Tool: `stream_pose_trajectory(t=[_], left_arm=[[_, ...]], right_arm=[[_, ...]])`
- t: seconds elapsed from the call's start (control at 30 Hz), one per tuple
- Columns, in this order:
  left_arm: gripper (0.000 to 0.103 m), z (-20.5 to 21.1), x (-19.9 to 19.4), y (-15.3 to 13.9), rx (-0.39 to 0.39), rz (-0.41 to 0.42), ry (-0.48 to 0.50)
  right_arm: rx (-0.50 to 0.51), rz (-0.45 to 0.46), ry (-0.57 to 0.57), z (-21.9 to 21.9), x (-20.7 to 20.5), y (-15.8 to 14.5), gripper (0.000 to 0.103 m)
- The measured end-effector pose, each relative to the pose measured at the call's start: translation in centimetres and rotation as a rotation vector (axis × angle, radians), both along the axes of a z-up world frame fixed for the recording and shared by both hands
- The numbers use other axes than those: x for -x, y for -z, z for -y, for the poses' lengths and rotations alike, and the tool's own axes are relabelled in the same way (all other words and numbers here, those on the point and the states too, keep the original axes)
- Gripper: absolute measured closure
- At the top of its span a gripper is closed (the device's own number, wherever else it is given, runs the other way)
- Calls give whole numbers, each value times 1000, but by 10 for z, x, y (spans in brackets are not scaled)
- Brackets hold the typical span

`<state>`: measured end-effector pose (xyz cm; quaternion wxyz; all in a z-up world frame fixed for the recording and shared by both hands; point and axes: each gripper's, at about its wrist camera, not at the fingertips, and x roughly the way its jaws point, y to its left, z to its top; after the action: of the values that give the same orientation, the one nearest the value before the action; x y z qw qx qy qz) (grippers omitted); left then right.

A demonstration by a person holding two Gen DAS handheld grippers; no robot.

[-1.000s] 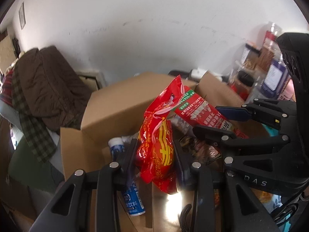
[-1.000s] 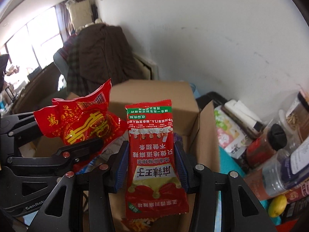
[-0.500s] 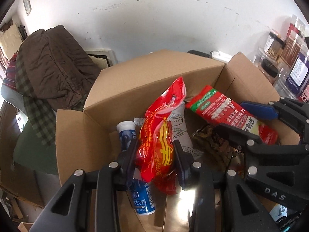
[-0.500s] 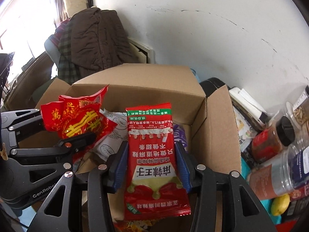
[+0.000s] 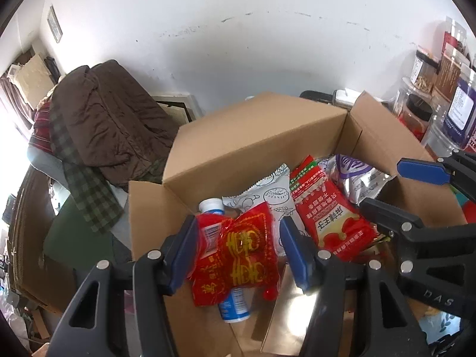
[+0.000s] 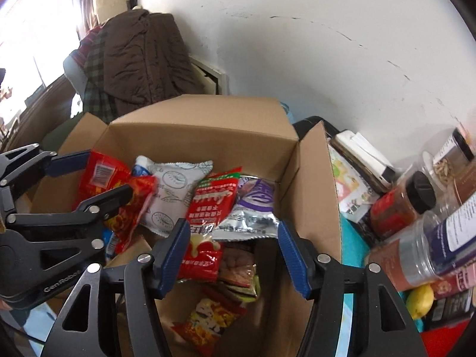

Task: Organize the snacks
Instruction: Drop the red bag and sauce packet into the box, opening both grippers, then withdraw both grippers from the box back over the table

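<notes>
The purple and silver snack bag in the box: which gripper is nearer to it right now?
Right. The right gripper hangs open directly over the purple and silver bag. The left gripper is across the cardboard box, open around the red and gold packet.

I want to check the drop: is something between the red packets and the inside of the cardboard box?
Nothing visible does. Both already lie inside the cardboard box: the red-and-gold packet between the open left gripper, the red-and-green packet on other snacks ahead of the open right gripper.

Bright daylight, window (image 6: pixel 26 44) blown out; fisheye-warped edges.
</notes>
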<state>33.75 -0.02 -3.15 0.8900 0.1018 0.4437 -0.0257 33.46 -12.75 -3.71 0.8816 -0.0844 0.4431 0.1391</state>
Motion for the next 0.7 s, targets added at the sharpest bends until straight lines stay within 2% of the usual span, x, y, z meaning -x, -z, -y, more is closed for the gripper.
stream_pose_trajectory(t=[0.23,0.7], left_arm=[[47,2,15,-31,32,45,3],[47,1,70,-103,96,185,16]], right_arm=[[-16,52,4,5,15,-25,42],[-38,229,18,15,71,-101,42]])
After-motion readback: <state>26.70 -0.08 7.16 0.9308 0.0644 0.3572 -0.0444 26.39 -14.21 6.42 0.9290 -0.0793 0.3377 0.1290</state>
